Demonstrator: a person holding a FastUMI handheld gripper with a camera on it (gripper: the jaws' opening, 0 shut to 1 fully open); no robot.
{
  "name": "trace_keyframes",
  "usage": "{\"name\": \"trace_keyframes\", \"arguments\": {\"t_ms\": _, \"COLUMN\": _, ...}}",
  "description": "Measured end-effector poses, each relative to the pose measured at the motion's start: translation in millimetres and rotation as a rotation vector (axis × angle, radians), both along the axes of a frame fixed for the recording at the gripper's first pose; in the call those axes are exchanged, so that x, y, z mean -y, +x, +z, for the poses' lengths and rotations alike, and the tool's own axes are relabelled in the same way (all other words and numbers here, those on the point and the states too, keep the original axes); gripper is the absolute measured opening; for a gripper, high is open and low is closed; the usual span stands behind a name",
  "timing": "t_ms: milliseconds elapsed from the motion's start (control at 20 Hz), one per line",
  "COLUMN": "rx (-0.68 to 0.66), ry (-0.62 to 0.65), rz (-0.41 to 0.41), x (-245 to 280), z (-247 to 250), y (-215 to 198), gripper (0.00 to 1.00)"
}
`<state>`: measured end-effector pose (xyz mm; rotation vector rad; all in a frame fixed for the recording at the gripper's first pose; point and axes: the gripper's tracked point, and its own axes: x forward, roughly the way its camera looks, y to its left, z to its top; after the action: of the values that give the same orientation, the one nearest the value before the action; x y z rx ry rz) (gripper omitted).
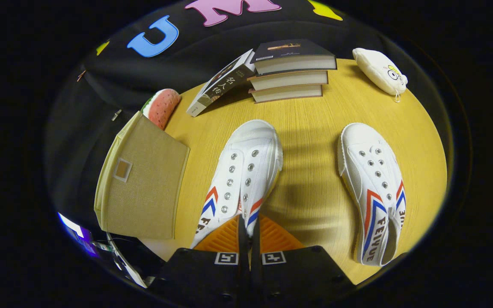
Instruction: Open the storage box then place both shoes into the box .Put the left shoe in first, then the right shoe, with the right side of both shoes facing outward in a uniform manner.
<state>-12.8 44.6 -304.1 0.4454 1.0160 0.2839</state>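
Observation:
My gripper point(246, 233) is shut on the heel end of a white canvas shoe point(246, 171) with red and blue stripes; its toe points away from me. A broad shadow on the table beside it suggests that it is lifted a little. The second white shoe point(372, 188) lies flat on the wooden table to the right, toe also pointing away. The beige fabric storage box point(144, 184) stands to the left of the held shoe, at the table's left edge. A flat panel with a small label window faces me, and I cannot tell whether the box is open.
A stack of three books point(291, 72) sits at the back of the round wooden table point(315, 128), with another book point(223, 83) leaning against it. A watermelon-shaped plush point(163, 107) lies beyond the box, and a white pouch point(379, 70) lies at the back right.

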Motion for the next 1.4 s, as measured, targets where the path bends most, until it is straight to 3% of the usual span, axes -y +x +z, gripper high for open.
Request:
{"name": "trace_keyframes", "arguments": {"t_ms": 350, "rx": 0.068, "ry": 0.030, "rz": -0.004, "x": 0.2, "z": 73.1, "y": -1.3, "gripper": 0.05}}
{"name": "trace_keyframes", "arguments": {"t_ms": 600, "rx": 0.134, "ry": 0.075, "rz": 0.001, "x": -27.1, "z": 139.6, "y": 6.0, "gripper": 0.05}}
{"name": "trace_keyframes", "arguments": {"t_ms": 1100, "rx": 0.171, "ry": 0.175, "rz": 0.097, "x": -174.1, "z": 216.5, "y": 16.2, "gripper": 0.05}}
{"name": "trace_keyframes", "arguments": {"t_ms": 1400, "rx": 0.078, "ry": 0.220, "rz": 0.140, "x": -256.4, "z": 199.3, "y": 0.7, "gripper": 0.05}}
